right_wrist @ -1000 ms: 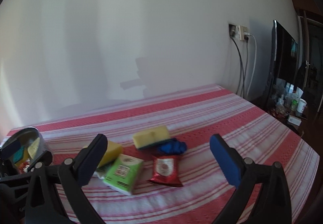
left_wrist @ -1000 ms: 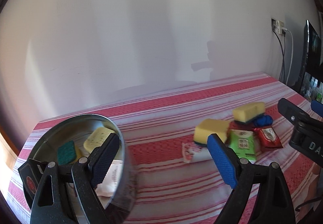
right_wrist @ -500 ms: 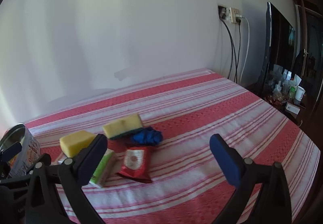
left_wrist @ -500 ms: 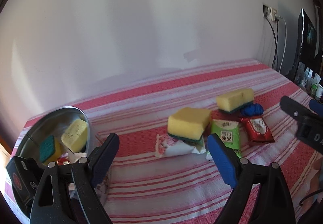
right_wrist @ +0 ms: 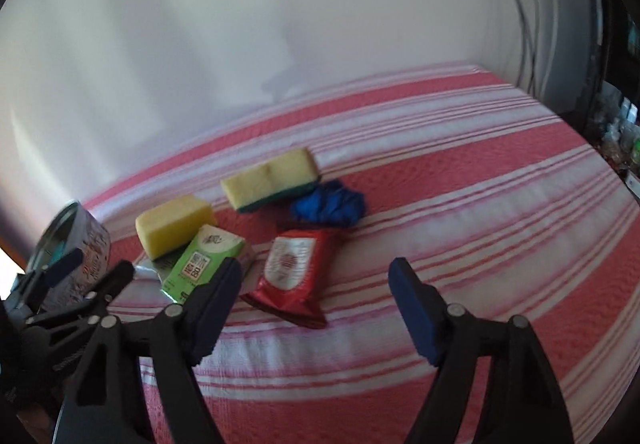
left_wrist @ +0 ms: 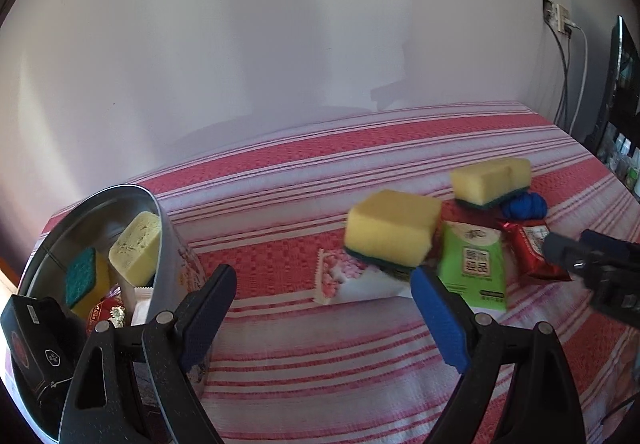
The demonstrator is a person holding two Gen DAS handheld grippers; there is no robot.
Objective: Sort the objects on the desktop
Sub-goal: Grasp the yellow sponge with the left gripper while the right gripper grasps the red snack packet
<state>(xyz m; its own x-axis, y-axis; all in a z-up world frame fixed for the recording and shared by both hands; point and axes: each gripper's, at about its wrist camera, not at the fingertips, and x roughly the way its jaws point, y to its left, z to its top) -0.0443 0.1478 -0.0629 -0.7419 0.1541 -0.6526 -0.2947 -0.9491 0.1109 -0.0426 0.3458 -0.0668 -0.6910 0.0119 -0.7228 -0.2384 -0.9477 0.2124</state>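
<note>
Left tool: fingers spread wide, blue pads facing each other, nothing between them; held low, pointing forward and slightly down. Right tool: likewise spread wide and empty, blue-padded fingers angled forward and down. From the left wrist view the right tool shows at the right edge; from the right wrist view the left tool sits at lower left. The two are well apart.

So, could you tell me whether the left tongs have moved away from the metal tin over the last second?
Yes: the left tongs have swung right, off the metal tin, toward the yellow sponge.
</note>
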